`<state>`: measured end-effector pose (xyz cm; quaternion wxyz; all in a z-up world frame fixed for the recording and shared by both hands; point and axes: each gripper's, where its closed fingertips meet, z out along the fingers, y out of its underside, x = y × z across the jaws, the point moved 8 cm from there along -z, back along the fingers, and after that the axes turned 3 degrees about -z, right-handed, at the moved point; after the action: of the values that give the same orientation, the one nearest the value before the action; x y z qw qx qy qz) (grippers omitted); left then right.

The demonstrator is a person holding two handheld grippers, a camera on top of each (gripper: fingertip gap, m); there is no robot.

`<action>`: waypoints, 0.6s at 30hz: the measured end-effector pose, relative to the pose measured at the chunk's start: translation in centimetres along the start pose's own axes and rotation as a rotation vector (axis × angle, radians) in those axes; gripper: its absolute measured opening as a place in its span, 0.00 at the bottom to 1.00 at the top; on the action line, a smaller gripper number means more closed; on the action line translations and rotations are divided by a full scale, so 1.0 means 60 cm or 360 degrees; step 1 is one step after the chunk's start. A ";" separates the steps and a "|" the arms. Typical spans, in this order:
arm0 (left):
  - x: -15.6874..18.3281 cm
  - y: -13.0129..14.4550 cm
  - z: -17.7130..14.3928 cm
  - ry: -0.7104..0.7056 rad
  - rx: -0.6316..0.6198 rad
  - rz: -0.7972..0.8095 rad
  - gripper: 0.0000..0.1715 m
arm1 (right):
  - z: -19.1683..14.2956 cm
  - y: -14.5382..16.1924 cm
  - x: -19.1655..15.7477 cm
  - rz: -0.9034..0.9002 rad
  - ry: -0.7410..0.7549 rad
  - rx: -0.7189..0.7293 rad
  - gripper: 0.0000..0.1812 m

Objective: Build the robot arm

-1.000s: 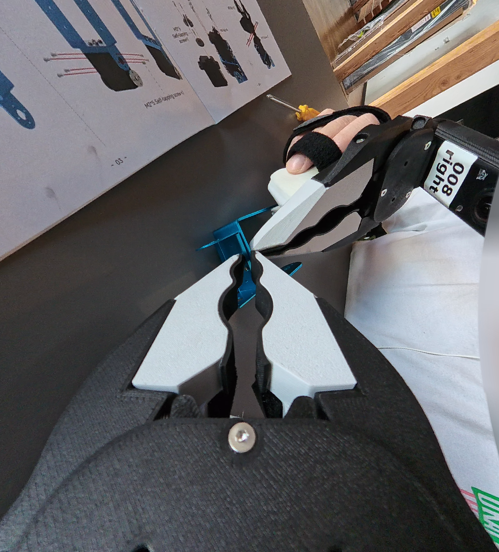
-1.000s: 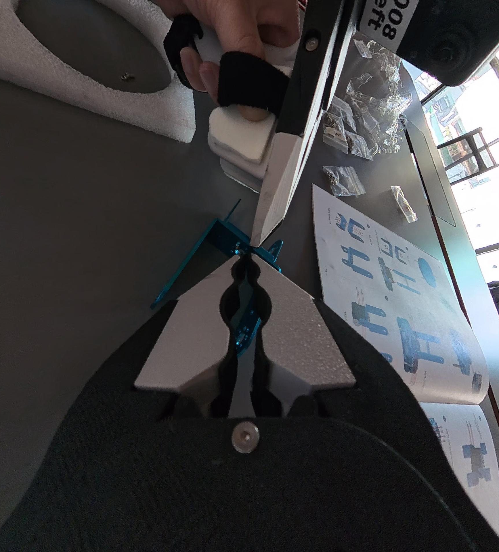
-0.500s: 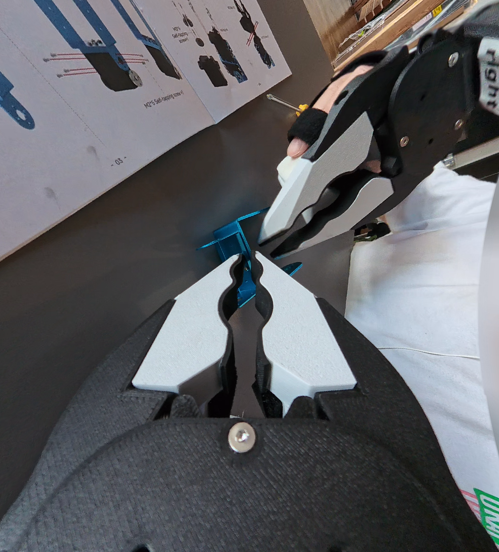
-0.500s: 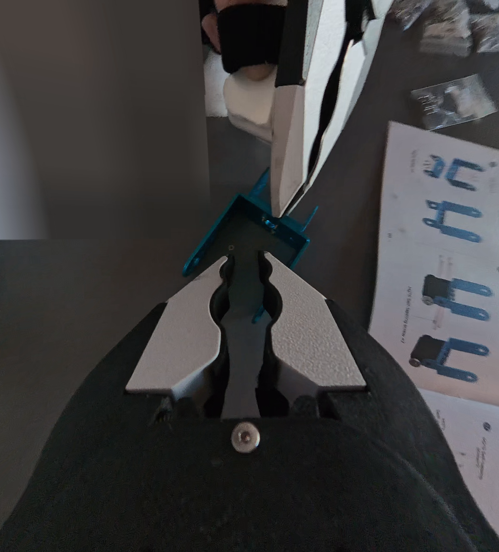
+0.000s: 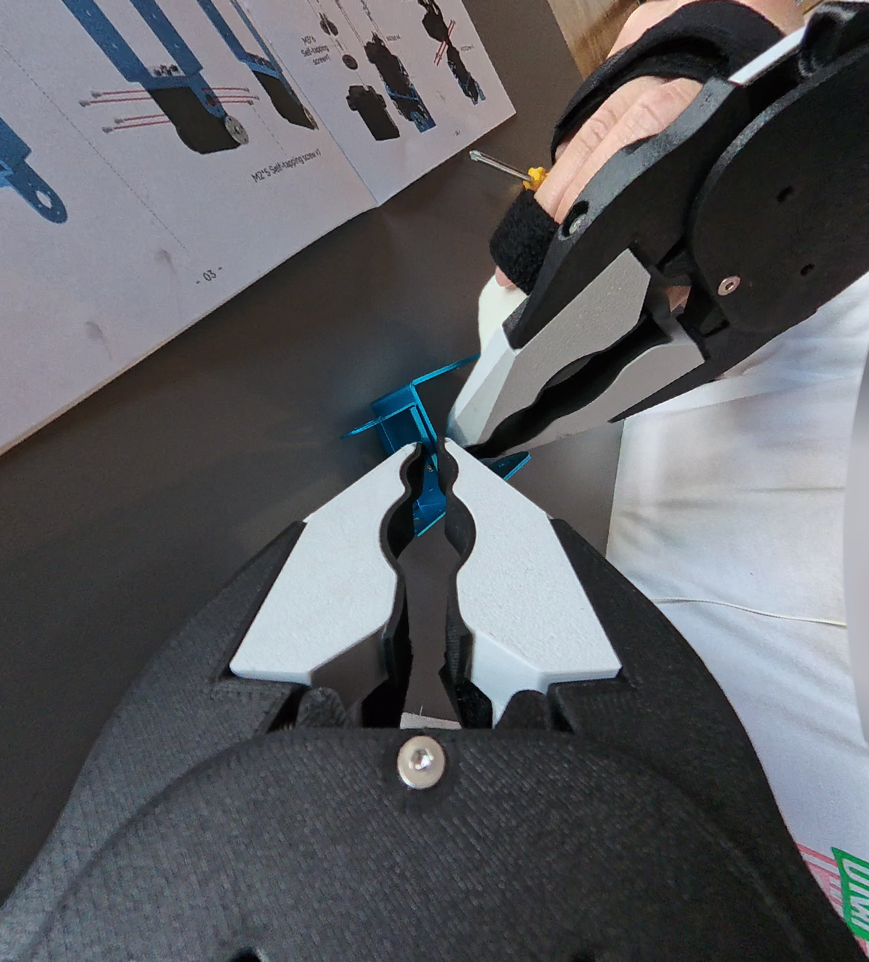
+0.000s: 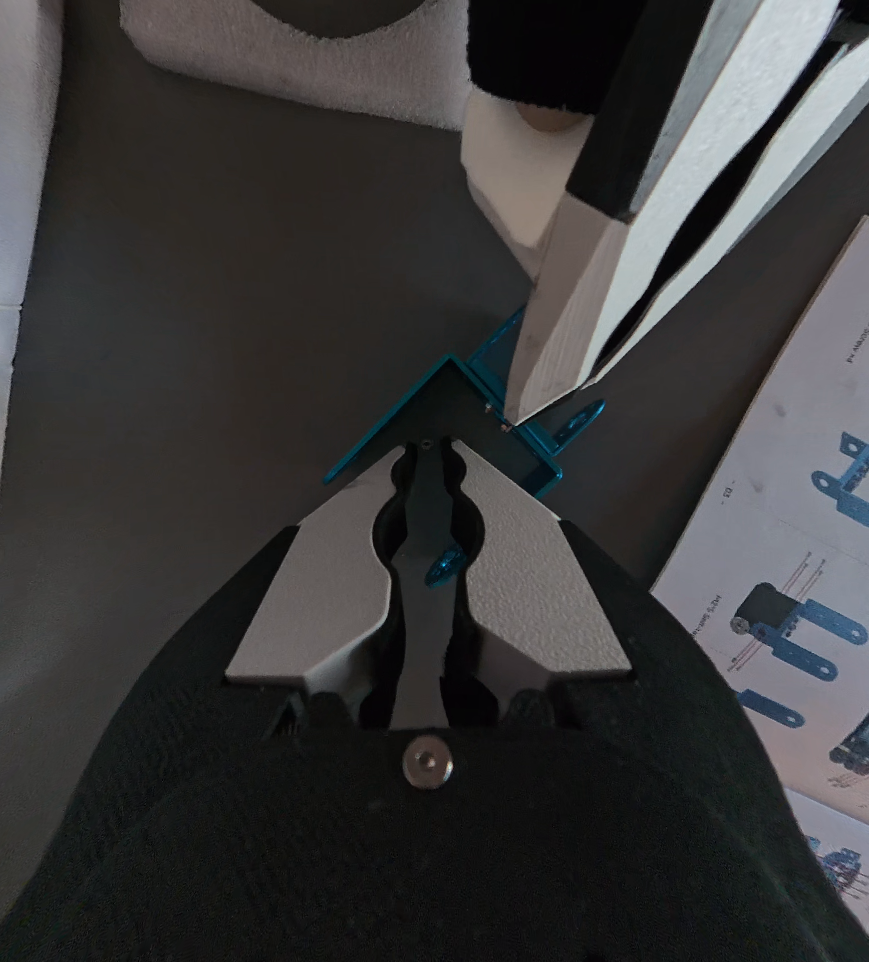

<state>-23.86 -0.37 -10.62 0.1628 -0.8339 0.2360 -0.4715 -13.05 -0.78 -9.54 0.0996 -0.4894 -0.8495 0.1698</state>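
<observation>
From the left wrist view, the left tongs (image 5: pixel 430 452) are nearly closed, pinching an upright wall of the blue bracket (image 5: pixel 400 416) at their very tips; the bracket sits straight ahead of them on the dark surface (image 5: pixel 213 416), with a thin flange running off to the left and another to the right; the right tongs (image 5: pixel 466 442) come in from the upper right, their tips just beside the left pair and down at the same bracket; a gloved hand (image 5: pixel 614 130) grips them; a white garment (image 5: pixel 734 520) fills the right side; farther off lies an open manual (image 5: pixel 161 182), and beyond its corner a small screwdriver (image 5: pixel 505 169) with a yellow collar.

From the right wrist view, the right tongs (image 6: pixel 428 446) stand narrowly parted and hold nothing that can be made out; a tiny dot shows between the tips, too small to name; the bracket (image 6: pixel 541 468) lies directly under and just ahead of them, its folded corner pointing away, its two walls splaying back towards the camera on either side; one holed tab shows through the gap between the fingers, another sticks out to the right; the left tongs (image 6: pixel 513 416) descend from the upper right and meet the right-hand wall at two small screw heads; so both pairs are at the bracket, the left gripping it, the right poised above its floor; the manual (image 6: pixel 812 520) lies to the right, white foam (image 6: pixel 291 67) at the far edge.
</observation>
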 end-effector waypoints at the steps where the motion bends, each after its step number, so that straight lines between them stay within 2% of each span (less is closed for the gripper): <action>1: 0.000 0.000 0.000 -0.0001 0.0000 0.0001 0.02 | 0.001 -0.001 0.000 -0.0010 0.0006 -0.0016 0.05; 13: 0.000 0.000 0.000 0.0005 -0.0001 -0.0006 0.02 | 0.006 -0.014 0.004 -0.0196 -0.0063 -0.0226 0.04; 18: 0.000 0.000 0.000 0.0005 -0.0002 -0.0007 0.02 | 0.007 -0.018 0.005 -0.0219 -0.0075 -0.0245 0.04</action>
<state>-23.86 -0.36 -10.64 0.1611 -0.8337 0.2348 -0.4732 -14.21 -1.12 -9.53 0.0532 -0.4321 -0.8937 0.1083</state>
